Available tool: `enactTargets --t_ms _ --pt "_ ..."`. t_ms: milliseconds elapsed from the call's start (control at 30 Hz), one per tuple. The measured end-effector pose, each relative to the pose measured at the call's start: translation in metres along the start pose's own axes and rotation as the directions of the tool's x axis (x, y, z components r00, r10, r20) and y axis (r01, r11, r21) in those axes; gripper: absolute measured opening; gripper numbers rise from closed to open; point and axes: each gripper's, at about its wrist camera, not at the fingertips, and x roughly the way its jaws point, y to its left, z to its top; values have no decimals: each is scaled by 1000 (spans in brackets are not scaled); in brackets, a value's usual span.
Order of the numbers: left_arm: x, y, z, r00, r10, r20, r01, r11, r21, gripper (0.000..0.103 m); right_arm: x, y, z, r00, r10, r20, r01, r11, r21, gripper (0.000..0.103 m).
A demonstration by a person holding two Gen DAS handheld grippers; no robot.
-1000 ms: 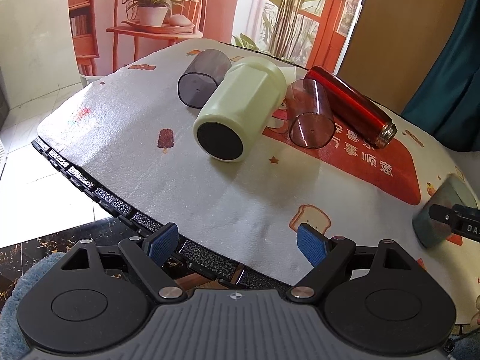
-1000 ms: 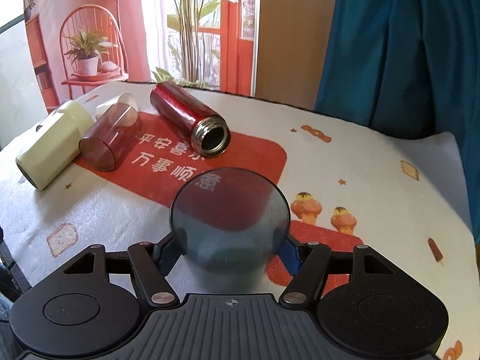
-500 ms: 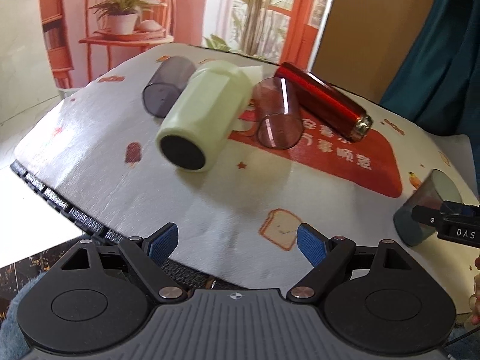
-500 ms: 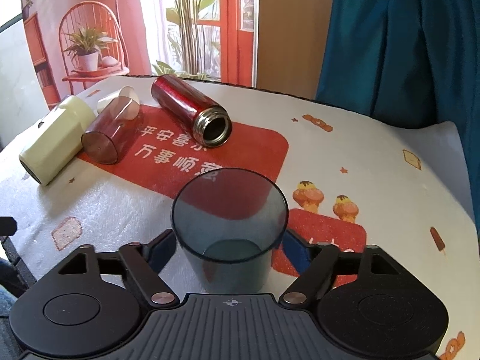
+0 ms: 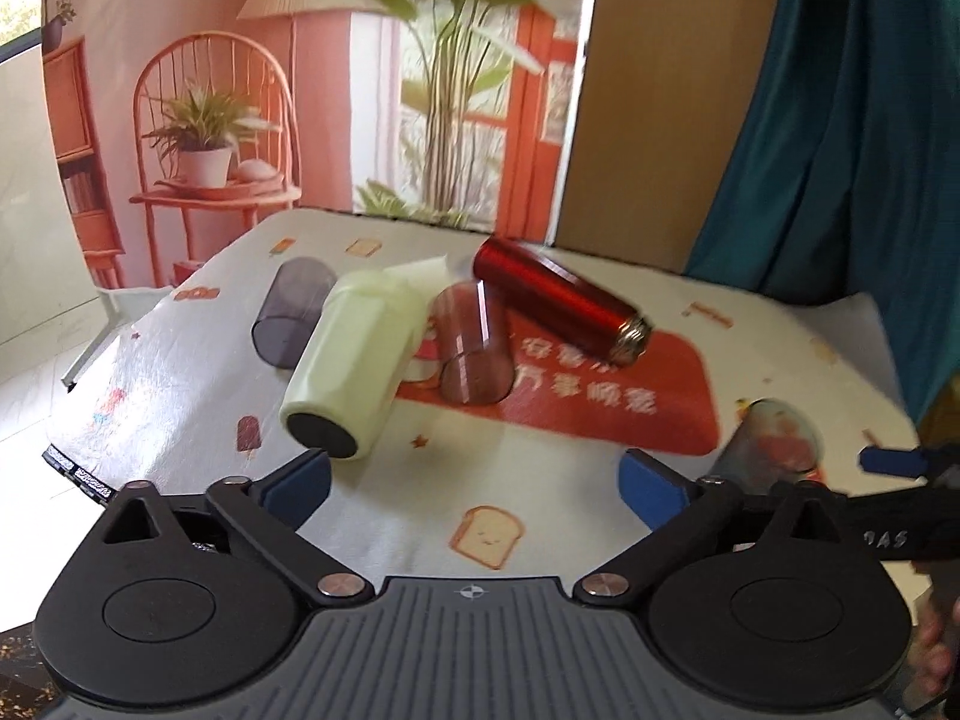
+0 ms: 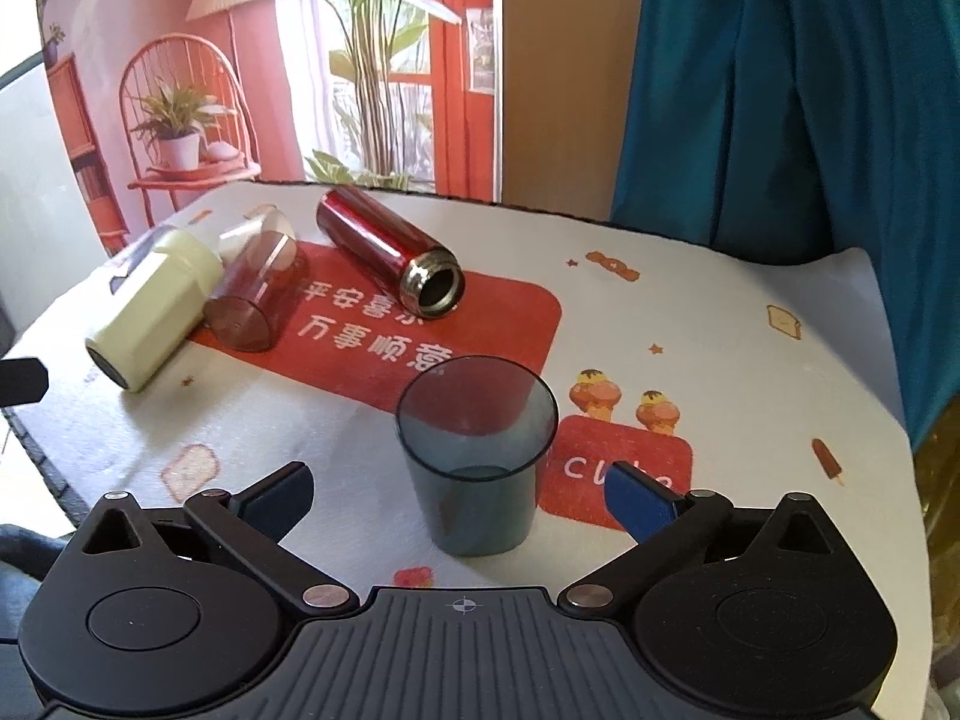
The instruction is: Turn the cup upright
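A translucent grey-blue cup [image 6: 477, 456] stands upright on the tablecloth, mouth up, between the fingers of my right gripper [image 6: 462, 495], which is open and clear of it on both sides. The cup also shows blurred at the right of the left wrist view [image 5: 768, 447]. My left gripper [image 5: 474, 480] is open and empty over the table's near edge. A pale green cup [image 5: 354, 360], a reddish clear cup [image 5: 474, 348], a grey clear cup [image 5: 294, 312] and a red metal bottle [image 5: 558, 306] all lie on their sides.
The table carries a white patterned cloth with a red panel [image 6: 456, 324]. Its left edge [image 5: 78, 468] drops to the floor. A teal curtain [image 6: 780, 90] hangs behind the right side. The right gripper's finger [image 5: 888, 459] shows at the right of the left wrist view.
My right gripper has opened and let go of the grey-blue cup, which now stands upright on the cloth. My left gripper has moved forward over the table, still open.
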Motion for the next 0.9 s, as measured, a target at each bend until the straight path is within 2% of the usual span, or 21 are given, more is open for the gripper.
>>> enactTargets --t_ms 233,500,900 --pt "-28 -15 -5 1000 -10 16 10 999 40 103 -42 1 -11 1000 2 15 -3 1000 26 103" --pt "-55 -22 -17 998 60 34 -63 993 102 103 -84 9 -35 1000 -8 23 7 999 38 103" --pt "-104 -16 -34 989 113 94 -122 989 88 103 -137 21 -55 995 -34 92 29 998 58 103"
